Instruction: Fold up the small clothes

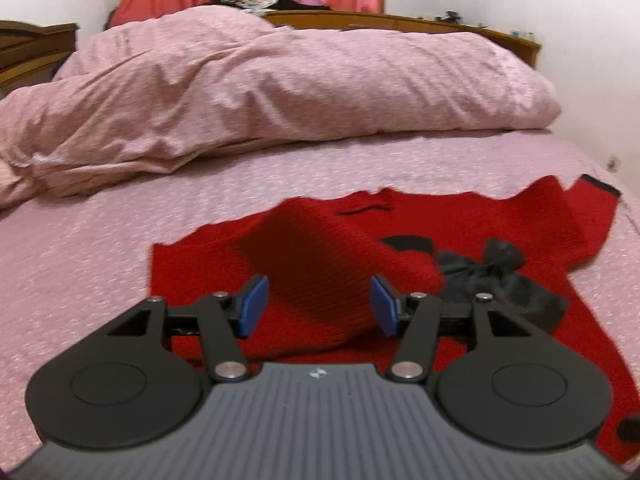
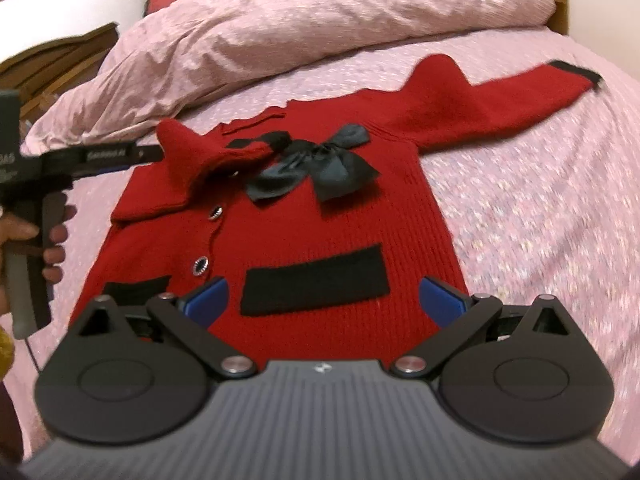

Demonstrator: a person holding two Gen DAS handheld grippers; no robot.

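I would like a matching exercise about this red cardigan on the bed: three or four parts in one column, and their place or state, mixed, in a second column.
Column one:
1. left sleeve
2. right sleeve
3. bow
4. quilt

Column two:
A. bunched up behind the cardigan
B. folded across the chest
C. stretched out flat
D. black, at the neck

Pairs: 1-B, 2-C, 3-D, 4-A

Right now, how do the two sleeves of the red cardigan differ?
The folded sleeve lies across the chest, its cuff by the black bow, and looks bunched; the outstretched sleeve lies out flat on the bedsheet. The left gripper is at the folded sleeve; nothing touches the outstretched one. Both are red knit with a black cuff.
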